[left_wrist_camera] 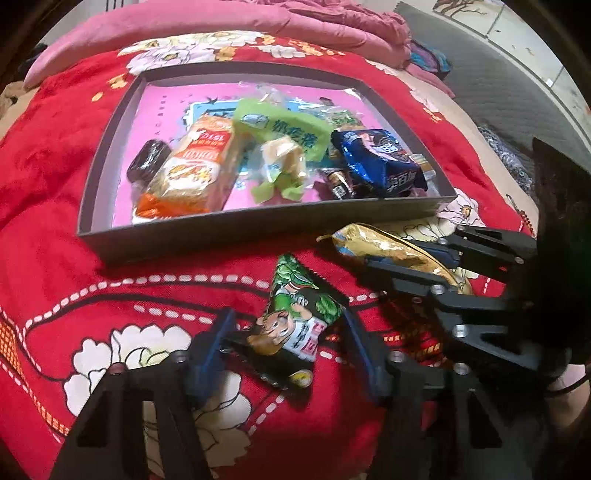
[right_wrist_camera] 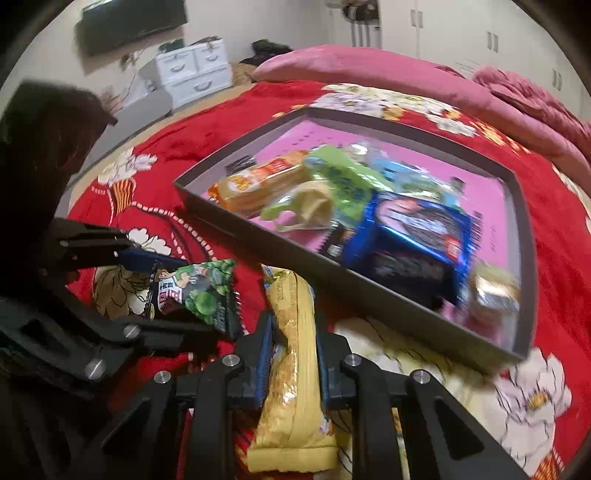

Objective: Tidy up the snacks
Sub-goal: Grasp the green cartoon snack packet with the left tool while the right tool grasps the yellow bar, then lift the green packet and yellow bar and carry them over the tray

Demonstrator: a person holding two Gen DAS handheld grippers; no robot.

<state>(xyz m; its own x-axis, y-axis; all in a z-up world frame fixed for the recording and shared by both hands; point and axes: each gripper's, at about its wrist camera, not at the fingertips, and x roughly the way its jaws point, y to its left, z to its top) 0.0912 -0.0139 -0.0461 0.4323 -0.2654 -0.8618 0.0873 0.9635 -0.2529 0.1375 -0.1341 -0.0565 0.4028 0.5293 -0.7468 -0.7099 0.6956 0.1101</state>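
Note:
On the red floral blanket lies a green snack packet [left_wrist_camera: 295, 317] with a cartoon figure, and my left gripper [left_wrist_camera: 286, 332] has a pad against each of its two sides. The right wrist view shows the same packet [right_wrist_camera: 210, 295] pinched by the left gripper [right_wrist_camera: 192, 295]. My right gripper [right_wrist_camera: 295, 350] is shut on a long golden-yellow packet [right_wrist_camera: 295, 387], seen from the left wrist as a gold packet [left_wrist_camera: 362, 240] in the right gripper [left_wrist_camera: 406, 258]. Just beyond both stands a shallow dark grey box [left_wrist_camera: 258, 225] with a pink floor, holding several snacks.
Inside the box [right_wrist_camera: 369, 295] lie an orange packet [left_wrist_camera: 192, 166], a light green packet [left_wrist_camera: 284, 129] and a blue packet [left_wrist_camera: 380, 162]. A pink quilt [left_wrist_camera: 258, 22] is bunched behind the box. White drawers [right_wrist_camera: 192, 70] stand on the floor past the bed.

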